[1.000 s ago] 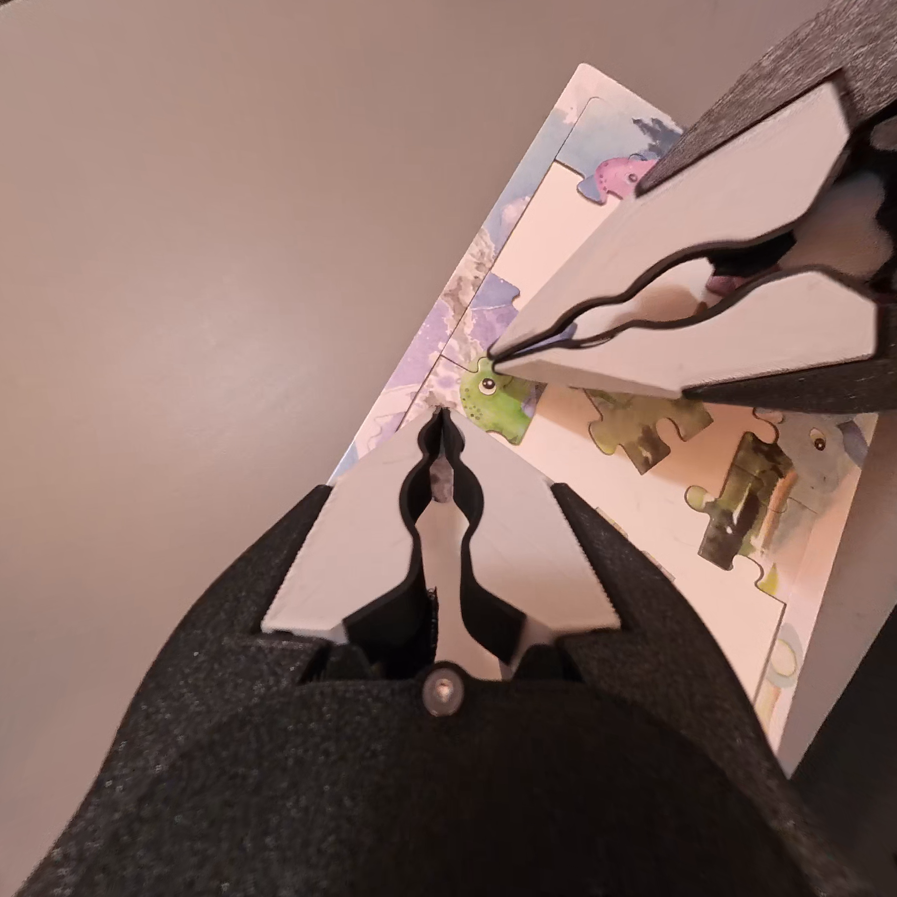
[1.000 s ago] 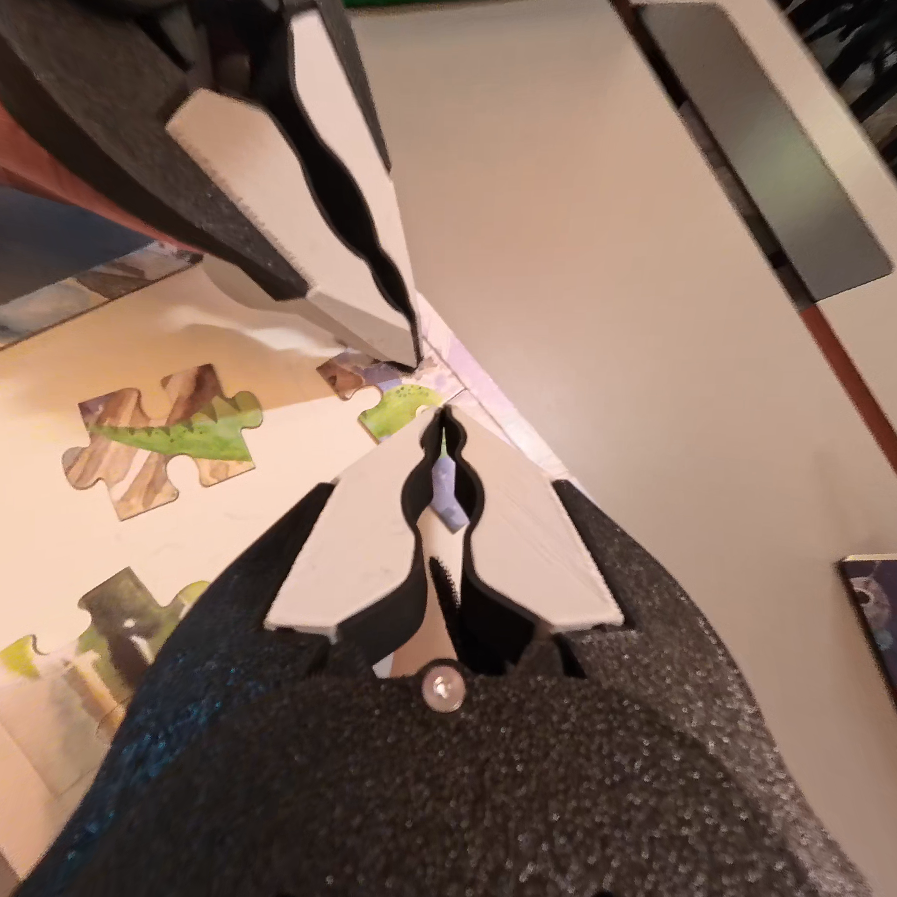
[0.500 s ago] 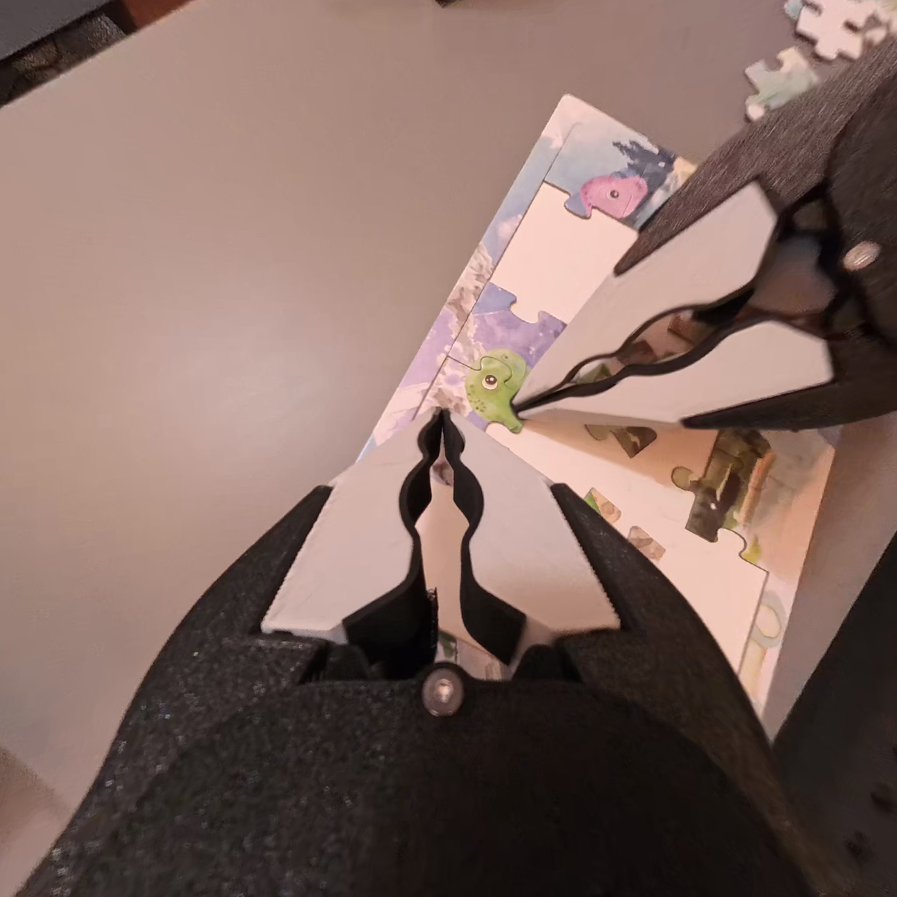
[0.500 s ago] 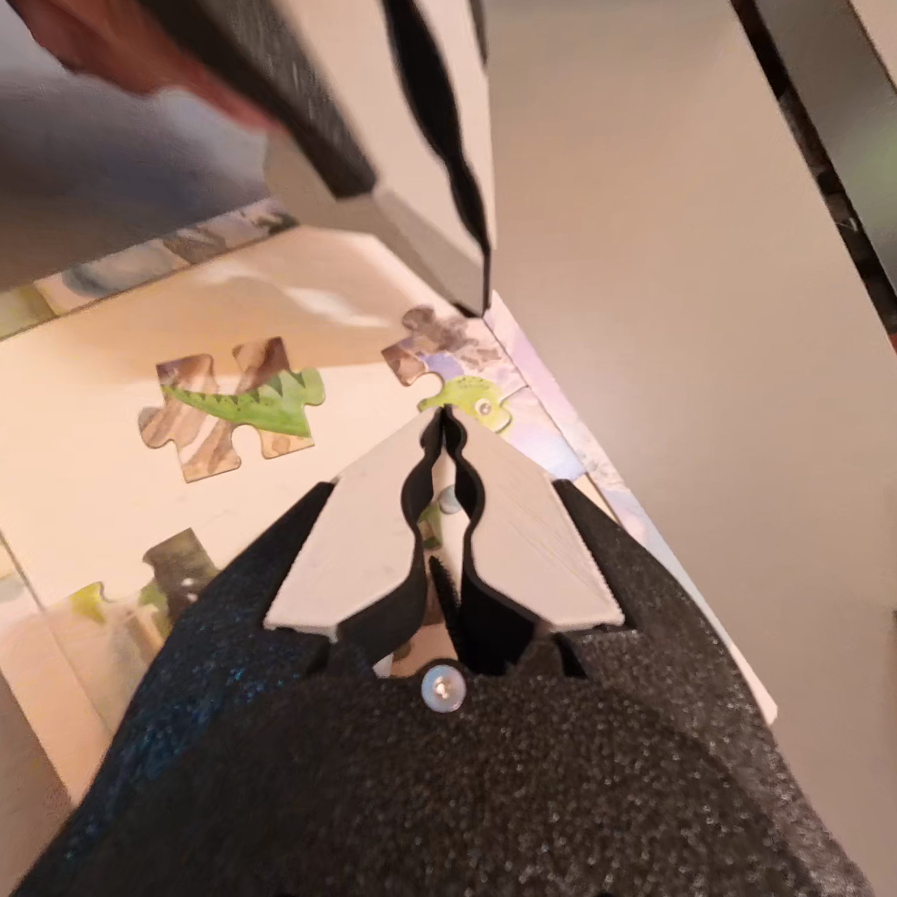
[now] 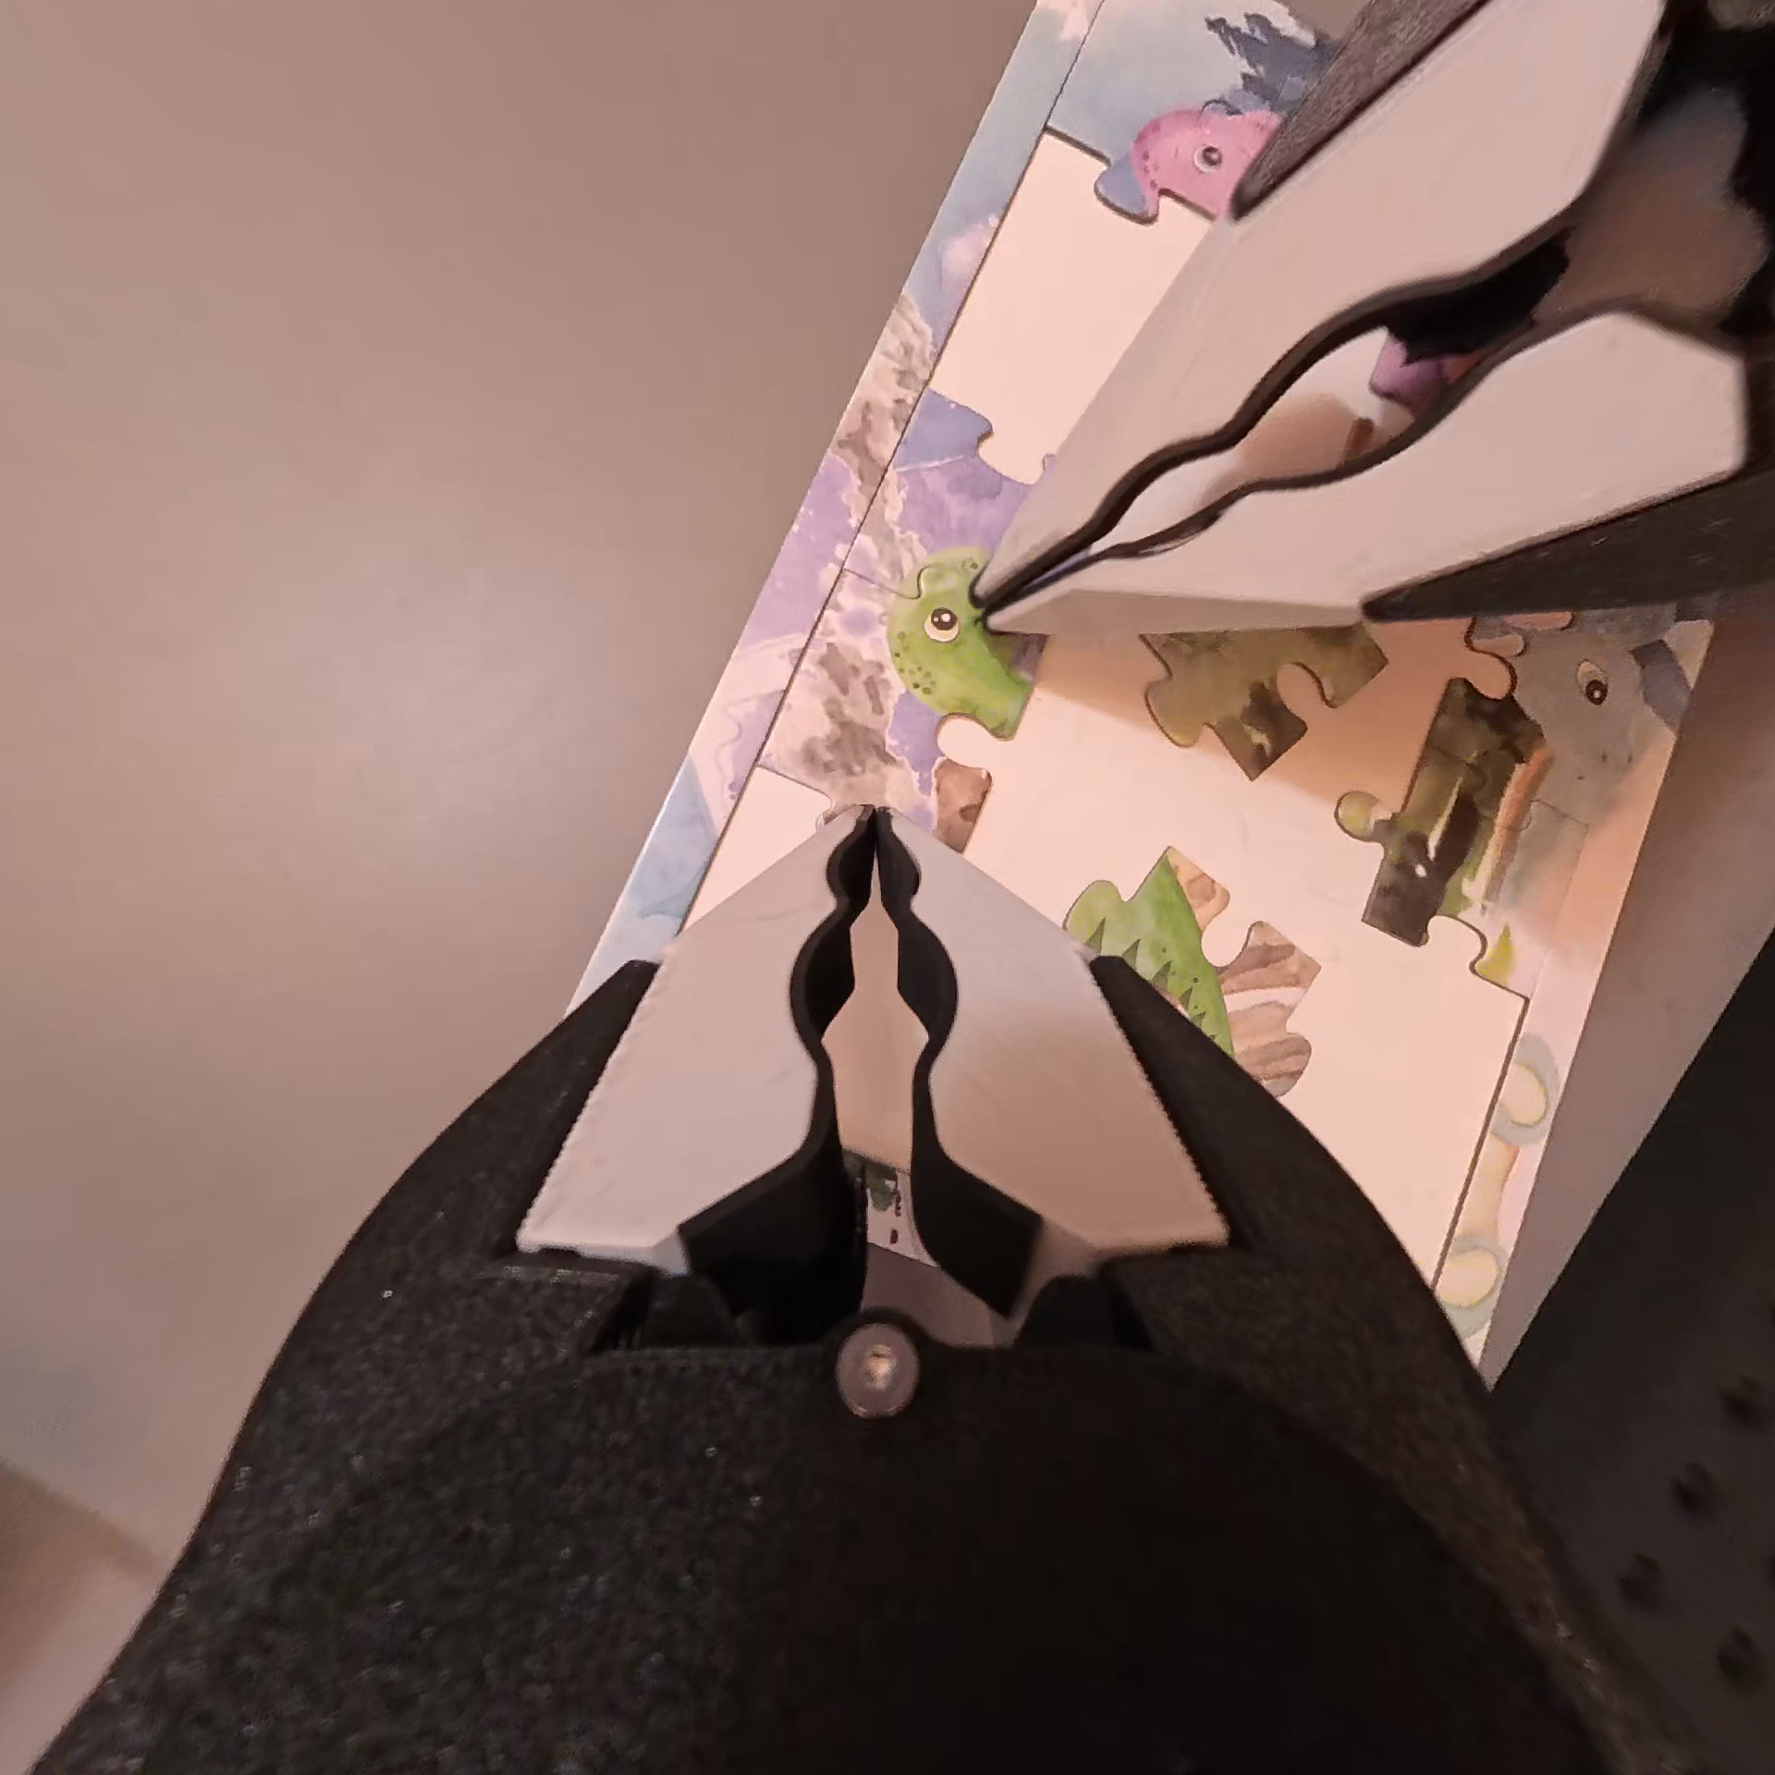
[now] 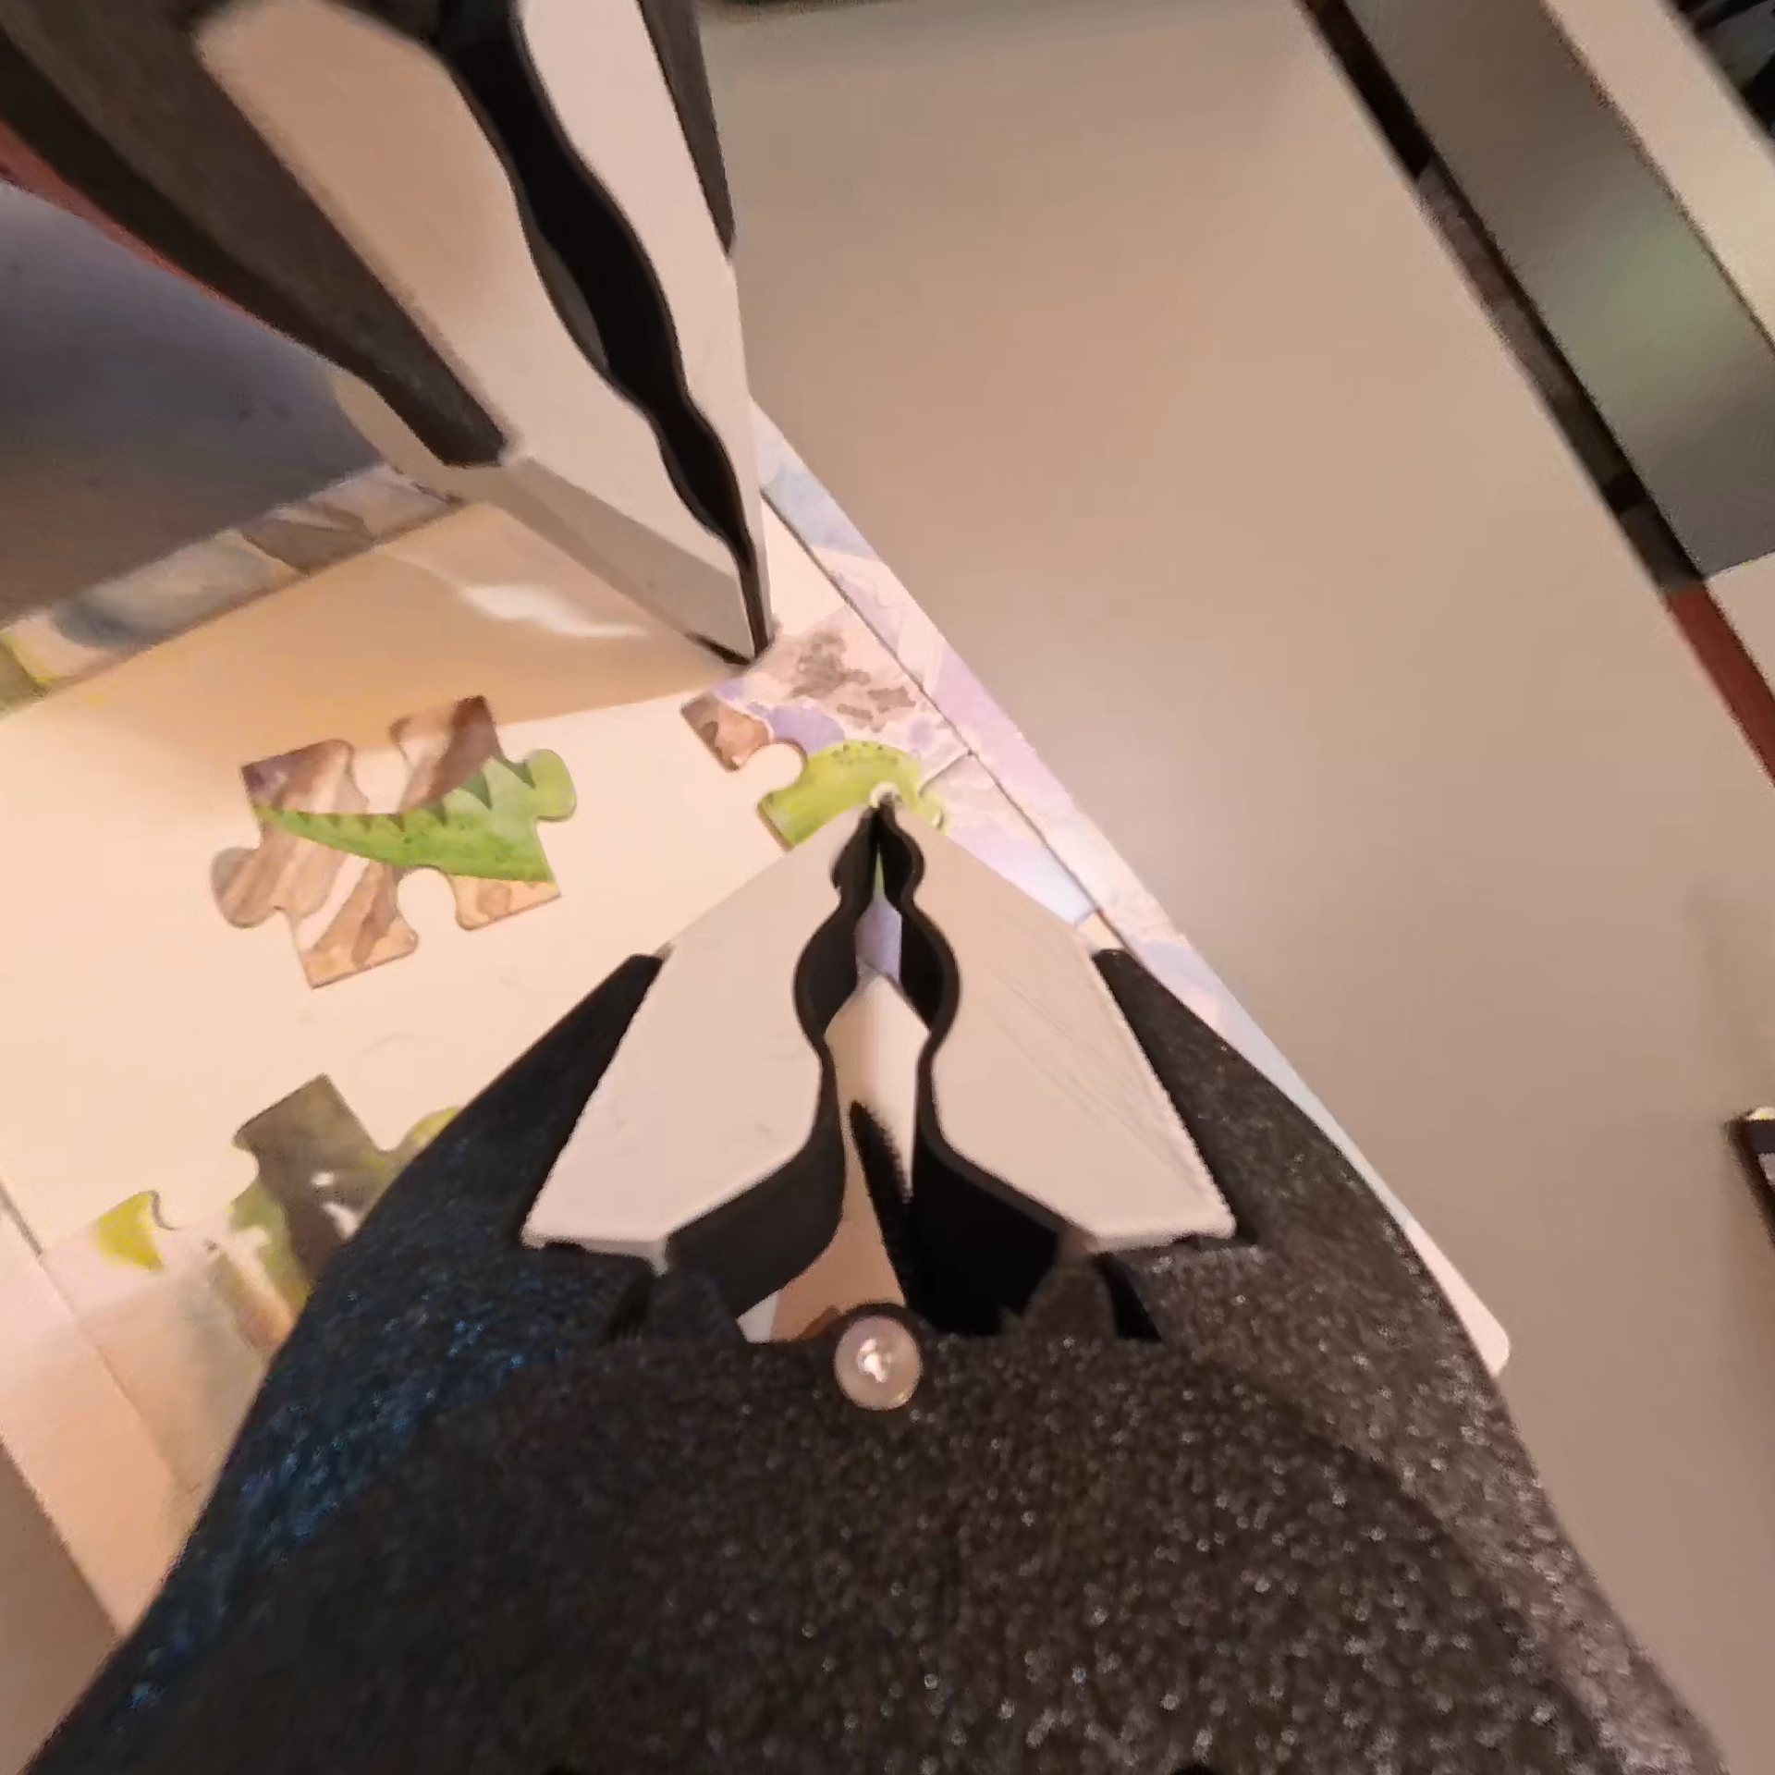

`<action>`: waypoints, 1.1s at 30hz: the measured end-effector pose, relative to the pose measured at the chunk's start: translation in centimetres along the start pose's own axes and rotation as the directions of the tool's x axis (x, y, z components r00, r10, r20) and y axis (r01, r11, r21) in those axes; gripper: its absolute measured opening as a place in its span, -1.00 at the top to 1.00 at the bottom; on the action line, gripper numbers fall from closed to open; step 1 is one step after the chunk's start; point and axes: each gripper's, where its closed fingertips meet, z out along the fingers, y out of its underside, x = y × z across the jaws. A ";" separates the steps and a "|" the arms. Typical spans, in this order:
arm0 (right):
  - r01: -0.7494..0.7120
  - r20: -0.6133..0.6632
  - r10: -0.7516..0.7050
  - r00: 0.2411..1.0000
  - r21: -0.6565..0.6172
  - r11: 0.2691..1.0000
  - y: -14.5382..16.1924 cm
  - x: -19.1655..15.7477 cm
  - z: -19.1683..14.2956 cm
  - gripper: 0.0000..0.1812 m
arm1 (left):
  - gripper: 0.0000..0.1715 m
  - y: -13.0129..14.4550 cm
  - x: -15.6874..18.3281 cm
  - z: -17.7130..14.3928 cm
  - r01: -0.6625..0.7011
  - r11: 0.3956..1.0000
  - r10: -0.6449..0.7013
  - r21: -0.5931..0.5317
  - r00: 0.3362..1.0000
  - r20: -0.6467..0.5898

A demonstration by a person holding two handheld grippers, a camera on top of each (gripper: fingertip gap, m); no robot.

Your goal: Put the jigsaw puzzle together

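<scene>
Both tools have descended again: right tool (image 6: pixel 876 814) and left tool (image 5: pixel 872 814), each pressed together and empty, bear on the green-headed piece (image 5: pixel 946 645) seated at the puzzle board's (image 5: pixel 1085 816) tabletop-side edge, most pieces unplaced.

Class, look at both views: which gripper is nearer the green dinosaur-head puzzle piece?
Right. The right gripper has its shut tips on the green dinosaur-head piece; the left gripper, also shut, sits apart over the board's edge.
</scene>
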 end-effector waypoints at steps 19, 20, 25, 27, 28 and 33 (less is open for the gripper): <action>-0.003 -0.018 0.003 1.000 -0.006 1.000 0.2 0.6 0.5 1.00 | 1.00 -1.0 0.7 0.4 -0.082 0.996 0.081 0.039 0.997 0.017; 0.007 -0.023 -0.007 1.000 -0.012 1.000 0.3 0.6 0.7 1.00 | 1.00 -0.8 0.8 0.6 -0.078 0.996 0.077 0.032 0.997 0.011; -0.024 -0.003 0.024 1.000 -0.018 1.000 0.4 0.6 0.7 1.00 | 1.00 -0.7 0.6 0.8 -0.078 0.997 0.078 0.025 0.997 0.026; -0.026 -0.010 0.026 1.000 -0.016 1.000 0.4 0.7 0.5 1.00 | 1.00 -0.7 0.6 0.8 -0.081 0.996 0.081 0.026 0.996 0.027; -0.010 -0.031 0.010 0.999 -0.012 1.000 0.3 1.0 0.3 1.00 | 1.00 -0.7 0.6 0.7 -0.078 0.997 0.078 0.027 0.997 0.024; 0.014 0.038 -0.015 0.999 0.026 1.000 -0.4 -0.3 -0.2 1.00 | 1.00 -0.7 0.6 0.7 -0.061 0.998 0.061 0.029 0.998 0.010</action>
